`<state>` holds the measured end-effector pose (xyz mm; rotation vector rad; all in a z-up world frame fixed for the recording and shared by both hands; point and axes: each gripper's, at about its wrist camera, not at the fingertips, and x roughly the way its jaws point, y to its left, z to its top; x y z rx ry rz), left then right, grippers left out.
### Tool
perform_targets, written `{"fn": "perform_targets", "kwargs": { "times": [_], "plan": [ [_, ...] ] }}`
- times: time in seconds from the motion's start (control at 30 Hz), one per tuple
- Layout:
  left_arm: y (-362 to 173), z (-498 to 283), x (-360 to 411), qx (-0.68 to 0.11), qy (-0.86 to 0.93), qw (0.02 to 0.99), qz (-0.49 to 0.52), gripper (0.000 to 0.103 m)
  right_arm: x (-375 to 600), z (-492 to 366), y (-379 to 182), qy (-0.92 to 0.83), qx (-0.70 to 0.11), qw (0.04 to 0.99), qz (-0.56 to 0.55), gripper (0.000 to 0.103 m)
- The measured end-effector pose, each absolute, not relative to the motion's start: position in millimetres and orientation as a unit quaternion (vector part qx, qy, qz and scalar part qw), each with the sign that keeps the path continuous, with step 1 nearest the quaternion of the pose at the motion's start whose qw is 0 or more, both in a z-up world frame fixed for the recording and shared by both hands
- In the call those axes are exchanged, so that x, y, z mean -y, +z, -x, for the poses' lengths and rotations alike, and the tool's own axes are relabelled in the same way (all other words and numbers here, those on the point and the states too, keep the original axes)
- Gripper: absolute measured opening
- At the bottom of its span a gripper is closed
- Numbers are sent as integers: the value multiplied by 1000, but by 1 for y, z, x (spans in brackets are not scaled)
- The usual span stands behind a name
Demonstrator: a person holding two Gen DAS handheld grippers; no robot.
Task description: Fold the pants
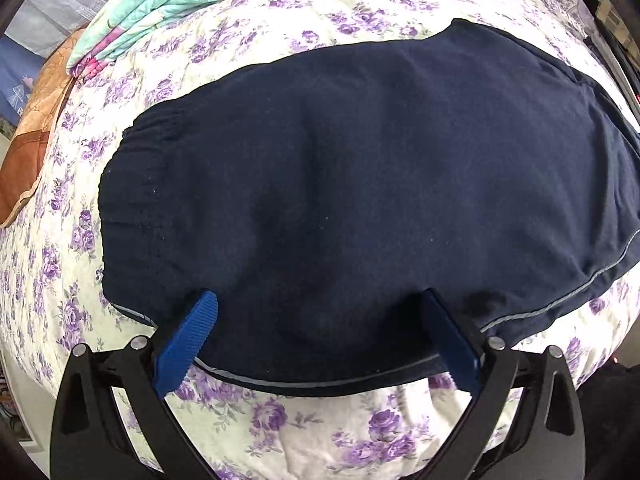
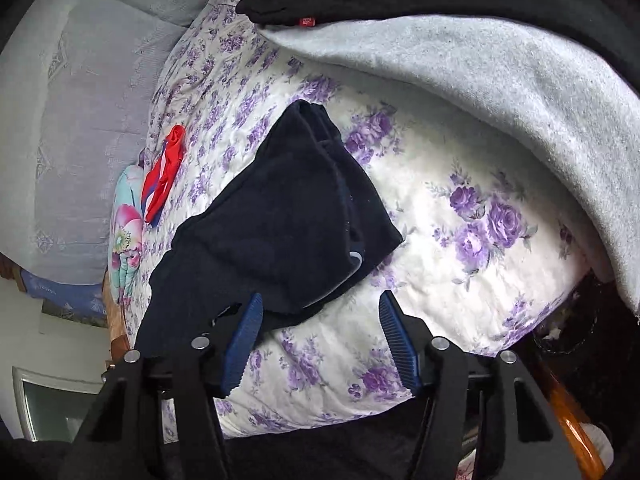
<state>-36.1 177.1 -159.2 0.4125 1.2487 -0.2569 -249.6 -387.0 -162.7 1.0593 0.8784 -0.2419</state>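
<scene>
Navy pants (image 1: 360, 200) lie folded on the floral bed (image 1: 320, 432). Left gripper (image 1: 318, 336) fingers spread wide, straddling the 6 o'clock hem, nothing pinched. Right gripper (image 2: 320, 340) fingers apart over bare sheet; pants at 11 o'clock.

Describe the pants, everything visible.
The pants are dark navy, soft knit, with a gathered elastic waistband at the left wrist view's left and thin grey piping along the near edge. They lie folded and flat on the floral bedspread. The open left gripper straddles the near edge; contact unclear.
</scene>
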Motion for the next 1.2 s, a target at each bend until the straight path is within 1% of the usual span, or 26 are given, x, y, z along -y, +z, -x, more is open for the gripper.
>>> {"fn": "perform_targets", "kwargs": {
  "times": [0.03, 0.1, 0.13, 0.3, 0.33, 0.4, 0.5, 0.53, 0.57, 0.6, 0.73, 0.8, 0.87, 0.93, 0.97, 1.0, 1.03, 1.1, 1.2],
  "plan": [
    [-159, 29, -176, -580, -119, 782, -193, 99, 387, 250, -165, -116, -400, 769, -485, 37],
    [-157, 30, -175, -578, -119, 782, -200, 98, 387, 250, -169, -128, -387, 775, -482, 25],
    [-155, 31, -175, -577, -118, 783, -201, 98, 387, 252, -168, -131, -381, 781, -477, 17],
    [-152, 37, -173, -573, -117, 787, -194, 98, 393, 257, -157, -124, -380, 793, -459, 16],
    [-150, 40, -174, -573, -117, 788, -194, 98, 395, 257, -155, -127, -374, 796, -458, 18],
    [-148, 43, -175, -572, -116, 789, -193, 98, 398, 255, -156, -128, -369, 795, -464, 19],
    [-152, 39, -179, -573, -115, 789, -192, 98, 399, 246, -165, -143, -389, 787, -457, 19],
    [-153, 39, -178, -573, -115, 789, -192, 98, 400, 246, -167, -144, -385, 788, -459, 18],
    [-153, 40, -178, -572, -115, 789, -191, 98, 401, 248, -166, -142, -378, 788, -464, 14],
    [-153, 40, -178, -572, -116, 790, -191, 98, 403, 251, -162, -140, -371, 793, -463, 4],
    [-151, 39, -181, -571, -116, 791, -188, 98, 415, 257, -145, -139, -369, 806, -441, 3],
    [-150, 41, -182, -569, -116, 792, -188, 98, 424, 256, -148, -142, -372, 801, -447, 3],
    [-152, 41, -181, -570, -113, 790, -193, 98, 422, 247, -161, -150, -406, 793, -428, 4],
    [-154, 42, -181, -570, -112, 789, -199, 99, 415, 234, -175, -153, -452, 782, -401, 6],
    [-154, 42, -180, -571, -112, 788, -200, 99, 414, 234, -176, -157, -451, 783, -399, 6],
    [-154, 42, -180, -572, -111, 788, -200, 99, 415, 237, -173, -159, -446, 782, -405, 12],
    [-152, 42, -180, -573, -111, 787, -200, 98, 417, 241, -171, -164, -443, 778, -415, 38],
    [-147, 43, -179, -573, -115, 786, -203, 98, 421, 255, -160, -172, -412, 779, -440, 71],
    [-132, 47, -174, -563, -132, 792, -198, 98, 415, 270, -149, -112, -346, 793, -488, 72]
  ]
}}
